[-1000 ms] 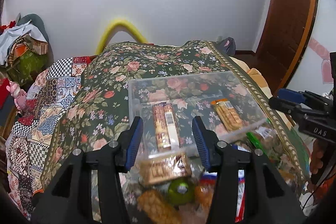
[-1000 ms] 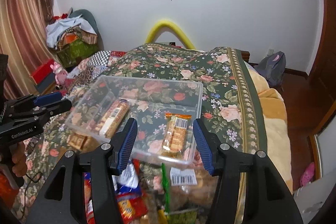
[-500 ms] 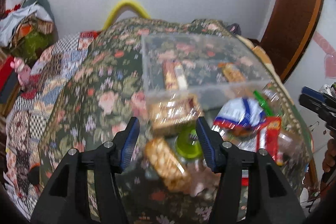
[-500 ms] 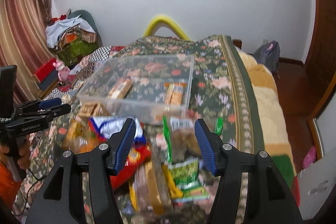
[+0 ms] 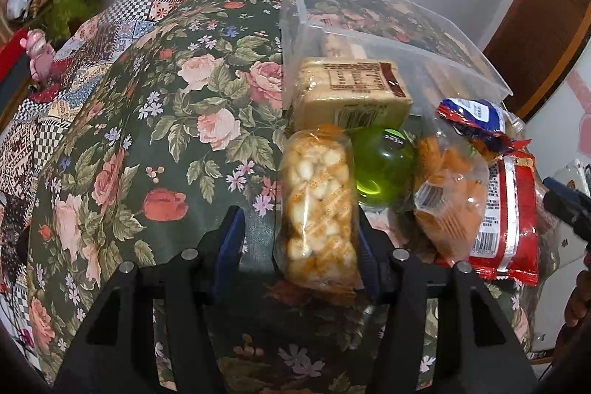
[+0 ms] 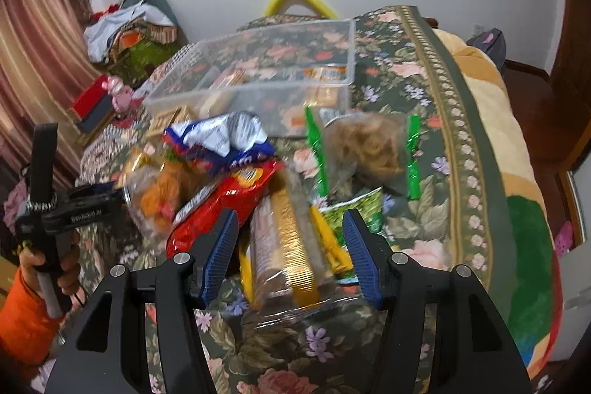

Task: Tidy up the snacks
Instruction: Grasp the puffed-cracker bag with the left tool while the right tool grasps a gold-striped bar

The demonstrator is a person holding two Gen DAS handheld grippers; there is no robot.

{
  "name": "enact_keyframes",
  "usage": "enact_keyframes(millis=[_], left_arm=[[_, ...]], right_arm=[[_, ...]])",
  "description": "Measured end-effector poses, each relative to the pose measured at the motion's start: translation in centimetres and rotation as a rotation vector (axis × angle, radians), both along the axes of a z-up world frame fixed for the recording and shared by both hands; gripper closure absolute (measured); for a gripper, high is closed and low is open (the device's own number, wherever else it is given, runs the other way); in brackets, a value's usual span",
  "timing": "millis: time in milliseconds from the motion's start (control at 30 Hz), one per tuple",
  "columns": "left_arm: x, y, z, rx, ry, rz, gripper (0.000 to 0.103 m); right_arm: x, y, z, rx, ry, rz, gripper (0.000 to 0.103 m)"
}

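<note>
Left claw (image 5: pixel 299 239) wide, popcorn bag (image 5: pixel 319 205) against its right finger; right claw (image 6: pixel 290 246) wide, straddling the biscuit pack (image 6: pixel 284 242), ready to pinch lengthwise.

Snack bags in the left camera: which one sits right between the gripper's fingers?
The clear bag of pale puffed snacks, between the left gripper's open fingers. The orange snack bag and red packet lie off right.

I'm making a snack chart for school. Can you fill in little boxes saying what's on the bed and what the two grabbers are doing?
Surface: floral bedspread
Bin: clear plastic box, some snack bars inside
Left gripper: open, puffed snack pack between its fingers
Right gripper: open, over gold-striped biscuit pack
Other snacks: red bag, green-edged bag, green bottle
</note>
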State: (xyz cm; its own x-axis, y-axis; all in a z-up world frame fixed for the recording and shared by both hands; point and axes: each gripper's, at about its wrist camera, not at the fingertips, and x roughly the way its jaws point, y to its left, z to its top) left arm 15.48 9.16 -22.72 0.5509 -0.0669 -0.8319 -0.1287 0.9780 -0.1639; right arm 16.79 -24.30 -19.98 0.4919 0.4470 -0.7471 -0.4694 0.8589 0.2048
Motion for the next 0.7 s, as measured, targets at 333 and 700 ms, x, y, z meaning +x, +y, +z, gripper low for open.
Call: enact_keyframes(millis=[333, 700], left_arm=[[0.6, -1.7, -0.9, 0.063, -0.023, -0.025, 0.063], [-0.8, -1.5, 0.3, 0.079, -0.043, -0.022, 0.068]], right_arm=[[1.0, 1.6, -1.6, -0.037, 0.020, 0.034, 0.054], [0.6, 1.6, -2.5, -0.062, 0.013, 0.014, 0.066]])
